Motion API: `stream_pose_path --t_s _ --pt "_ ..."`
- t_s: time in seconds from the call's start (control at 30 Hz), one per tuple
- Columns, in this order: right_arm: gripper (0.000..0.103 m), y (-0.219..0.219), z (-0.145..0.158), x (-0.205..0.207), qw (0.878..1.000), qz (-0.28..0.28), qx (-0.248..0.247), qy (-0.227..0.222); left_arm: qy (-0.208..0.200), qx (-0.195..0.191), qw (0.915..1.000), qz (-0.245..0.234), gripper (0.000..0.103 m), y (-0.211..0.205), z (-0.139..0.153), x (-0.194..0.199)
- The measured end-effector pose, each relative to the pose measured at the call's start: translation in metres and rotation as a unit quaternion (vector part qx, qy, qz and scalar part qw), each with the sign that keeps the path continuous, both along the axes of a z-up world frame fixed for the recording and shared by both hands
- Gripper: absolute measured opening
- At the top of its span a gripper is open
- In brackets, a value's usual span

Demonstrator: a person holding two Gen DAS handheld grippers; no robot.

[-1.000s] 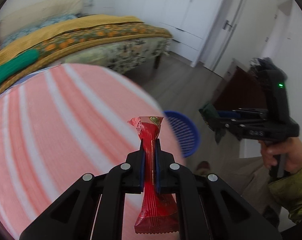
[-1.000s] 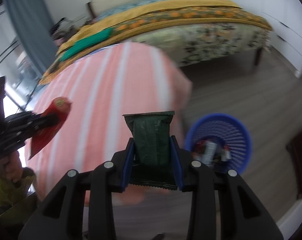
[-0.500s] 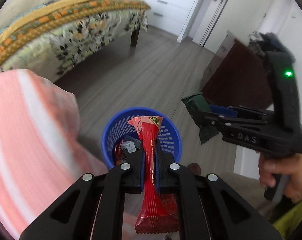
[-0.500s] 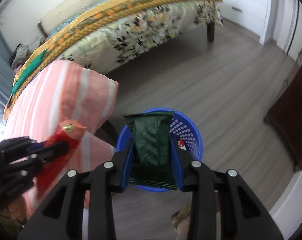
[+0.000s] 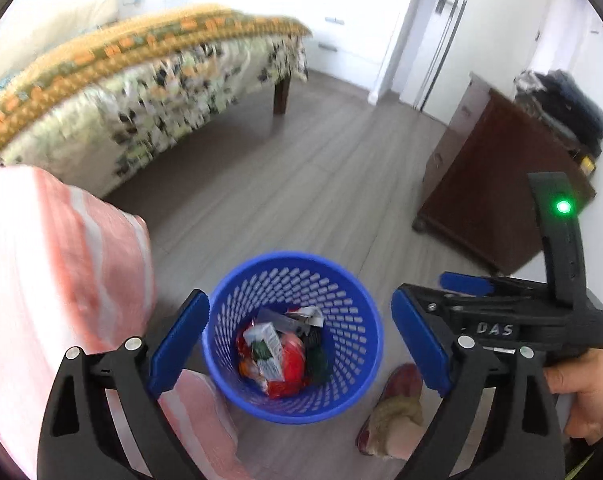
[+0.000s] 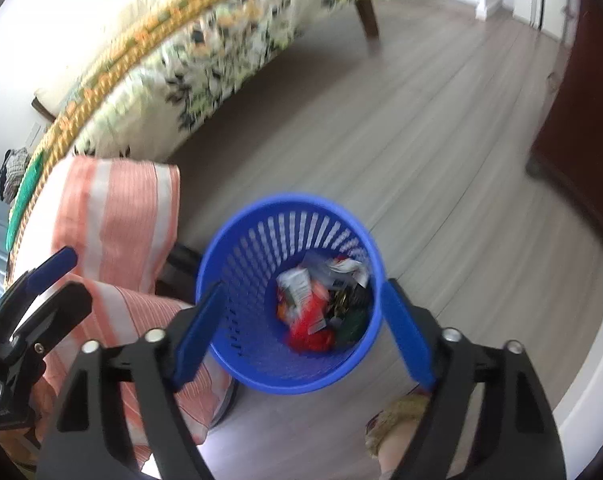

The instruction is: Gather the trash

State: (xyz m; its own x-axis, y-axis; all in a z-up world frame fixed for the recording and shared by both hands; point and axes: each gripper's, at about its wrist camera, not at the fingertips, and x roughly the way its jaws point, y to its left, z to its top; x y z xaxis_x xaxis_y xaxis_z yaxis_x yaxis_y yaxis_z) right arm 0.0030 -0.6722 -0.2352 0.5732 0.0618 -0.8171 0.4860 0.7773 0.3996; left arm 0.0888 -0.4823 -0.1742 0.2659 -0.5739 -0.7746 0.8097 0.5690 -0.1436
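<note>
A blue mesh basket (image 5: 341, 280) stands on the wood floor and holds several wrappers, among them a red wrapper (image 5: 287, 372) and a dark green wrapper (image 5: 319, 364). It also shows in the right wrist view (image 6: 237, 256), with the red wrapper (image 6: 309, 332) and green wrapper (image 6: 351, 322) inside. My left gripper (image 5: 297, 342) is open and empty above the basket. My right gripper (image 6: 301, 320) is open and empty above the basket too. The right gripper also shows in the left wrist view (image 5: 453, 292).
A table with an orange-and-white striped cloth (image 5: 41, 280) stands left of the basket. A bed (image 5: 141, 80) is behind. A dark wooden cabinet (image 5: 501, 184) stands at right. A slippered foot (image 5: 393, 412) is beside the basket.
Both grippers have opened over the basket. The red wrapper has left my left gripper and the green wrapper my right one; both now lie in the basket.
</note>
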Motion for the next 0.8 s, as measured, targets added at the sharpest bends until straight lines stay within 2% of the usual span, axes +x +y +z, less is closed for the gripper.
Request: stream_pose_path --t_s 0.03,0.13,0.2,0.23,0.3,0.37,0.43,0.5,0.6,0.8 --pt "0.091 0.003 0.012 -0.009 1.000 -0.006 -0.011 -0.010 -0.013 -0.004 0.9999 0.002 0.095 0.006 0.010 -0.006" --pt "0.098 0.016 0.035 -0.031 0.999 -0.014 -0.034 -0.033 -0.055 -0.017 0.9982 0.017 0.098 0.030 0.040 -0.033" --pt "0.098 0.034 0.052 -0.055 0.997 -0.017 -0.055 -0.050 -0.056 -0.017 0.9982 0.015 0.098 0.047 0.054 -0.051" --pt "0.098 0.040 0.058 -0.063 0.997 -0.018 -0.062 -0.053 -0.050 -0.003 0.9987 0.010 0.098 0.053 0.058 -0.058" --pt "0.098 0.060 0.070 -0.084 0.994 -0.023 -0.095 -0.048 -0.047 0.016 0.9986 0.016 0.098 0.064 0.063 -0.067" --pt "0.098 0.080 0.085 -0.104 0.988 -0.030 -0.138 -0.057 -0.058 0.014 0.9978 0.030 0.098 0.079 0.070 -0.078" --pt "0.098 0.099 0.105 -0.129 0.979 -0.057 -0.169 -0.096 -0.075 0.015 0.9964 0.036 0.098 0.092 0.078 -0.090" --pt "0.098 0.105 0.115 -0.143 0.978 -0.068 -0.155 -0.119 -0.099 0.020 0.9938 0.046 0.098 0.101 0.086 -0.100" --pt "0.098 0.103 0.117 -0.144 0.986 -0.061 -0.116 -0.105 -0.103 0.031 0.9920 0.065 0.098 0.113 0.095 -0.109" --pt "0.098 0.122 0.129 -0.150 0.987 -0.057 -0.133 -0.073 -0.093 0.038 0.9932 0.058 0.098 0.123 0.101 -0.113"
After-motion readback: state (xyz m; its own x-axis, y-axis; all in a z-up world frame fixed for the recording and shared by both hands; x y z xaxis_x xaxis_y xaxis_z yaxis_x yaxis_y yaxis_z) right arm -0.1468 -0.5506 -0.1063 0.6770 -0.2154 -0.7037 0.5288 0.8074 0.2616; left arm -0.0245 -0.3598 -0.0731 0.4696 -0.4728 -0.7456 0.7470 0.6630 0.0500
